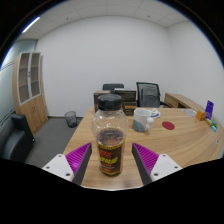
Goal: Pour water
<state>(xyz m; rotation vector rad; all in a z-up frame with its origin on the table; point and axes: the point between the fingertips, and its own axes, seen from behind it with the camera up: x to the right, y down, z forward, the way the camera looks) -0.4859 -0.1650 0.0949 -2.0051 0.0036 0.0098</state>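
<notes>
Sitting right between the gripper (111,160) fingers is a clear jar (110,145) with a dark label, upright on the wooden table (180,145). Both purple pads (78,158) flank it closely, but I can't tell if they're actually squeezing it or just around it. Farther back on the table there's a white container (146,119), and office chairs (148,94) stand beyond.

office | wooden desk (185,140) | swivel chair (148,93) | tall cabinet (29,88) | panelled ceiling (120,12)
</notes>
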